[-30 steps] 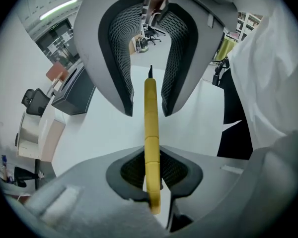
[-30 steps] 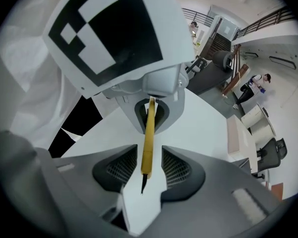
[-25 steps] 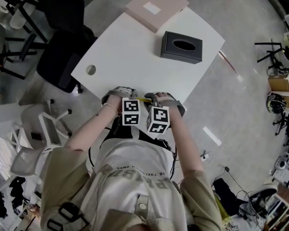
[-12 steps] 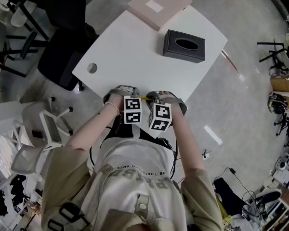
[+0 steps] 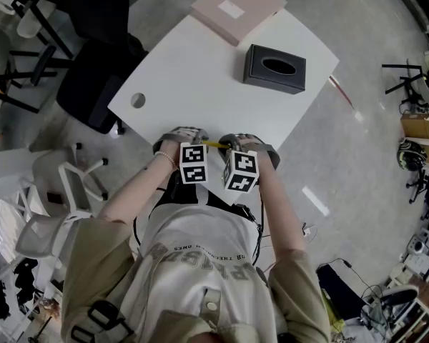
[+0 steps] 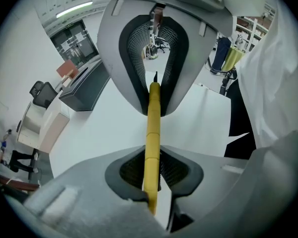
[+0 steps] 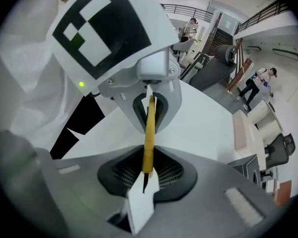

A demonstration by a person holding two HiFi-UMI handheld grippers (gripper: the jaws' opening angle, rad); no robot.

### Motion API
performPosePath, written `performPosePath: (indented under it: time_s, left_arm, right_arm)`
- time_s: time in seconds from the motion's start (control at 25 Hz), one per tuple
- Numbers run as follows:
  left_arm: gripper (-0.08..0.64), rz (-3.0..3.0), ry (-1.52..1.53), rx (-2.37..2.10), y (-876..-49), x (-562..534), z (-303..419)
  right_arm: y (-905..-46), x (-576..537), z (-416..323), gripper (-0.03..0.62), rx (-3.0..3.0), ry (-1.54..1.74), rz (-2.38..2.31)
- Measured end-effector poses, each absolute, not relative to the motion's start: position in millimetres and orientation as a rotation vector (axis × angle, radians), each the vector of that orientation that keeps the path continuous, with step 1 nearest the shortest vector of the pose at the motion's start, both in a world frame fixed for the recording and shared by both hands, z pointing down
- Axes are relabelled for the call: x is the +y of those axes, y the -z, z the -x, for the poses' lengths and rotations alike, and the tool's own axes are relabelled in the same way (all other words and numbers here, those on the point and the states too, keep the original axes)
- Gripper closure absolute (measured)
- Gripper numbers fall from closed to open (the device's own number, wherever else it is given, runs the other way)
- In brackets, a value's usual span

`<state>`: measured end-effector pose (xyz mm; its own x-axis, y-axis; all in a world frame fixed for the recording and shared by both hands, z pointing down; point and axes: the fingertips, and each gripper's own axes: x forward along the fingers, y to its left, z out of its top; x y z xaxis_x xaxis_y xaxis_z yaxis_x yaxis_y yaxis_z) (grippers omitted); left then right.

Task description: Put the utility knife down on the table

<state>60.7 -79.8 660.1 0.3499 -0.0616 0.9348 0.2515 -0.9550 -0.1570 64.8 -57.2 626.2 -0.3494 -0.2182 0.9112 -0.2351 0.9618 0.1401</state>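
Note:
The yellow utility knife point(image 5: 216, 145) hangs level just over the near edge of the white table point(image 5: 200, 70), spanning both grippers. My left gripper point(image 5: 185, 135) is shut on one end of it. In the left gripper view the knife's yellow body point(image 6: 152, 128) runs from my left gripper point(image 6: 151, 175) up into the right gripper point(image 6: 155, 90). My right gripper point(image 5: 242, 143) has just been closing its jaws and now pinches the blade end point(image 7: 149, 133), at the right gripper point(image 7: 146, 170). The left gripper point(image 7: 151, 108) faces it.
A black tissue box point(image 5: 274, 68) stands at the table's far right. A flat pink box point(image 5: 236, 7) lies on the far corner. A round cable hole point(image 5: 138, 100) is at the left edge. Dark office chairs point(image 5: 93, 77) crowd the table's left side.

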Motion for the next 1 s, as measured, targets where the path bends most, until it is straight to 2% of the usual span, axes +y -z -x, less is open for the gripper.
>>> performPosePath:
  time_s: [0.16, 0.72, 1.0]
  left_arm:
    - [0.486, 2.423, 1.636, -0.180, -659.5, -78.9, -59.4]
    - [0.329, 2.545, 1.615, -0.208, -664.4, -78.0, -49.4]
    - [0.317, 2.630, 1.609, -0.134, -659.7, -88.0, -32.1]
  right_arm:
    - [-629.4, -55.7, -65.3, 0.531, -1.963, -0.052, -0.333]
    - [-635.4, -49.5, -66.3, 0.531, -2.012, -0.147, -0.341]
    - [-645.4, -45.3, -73.4, 0.531, -2.000, -0.198, -0.328]
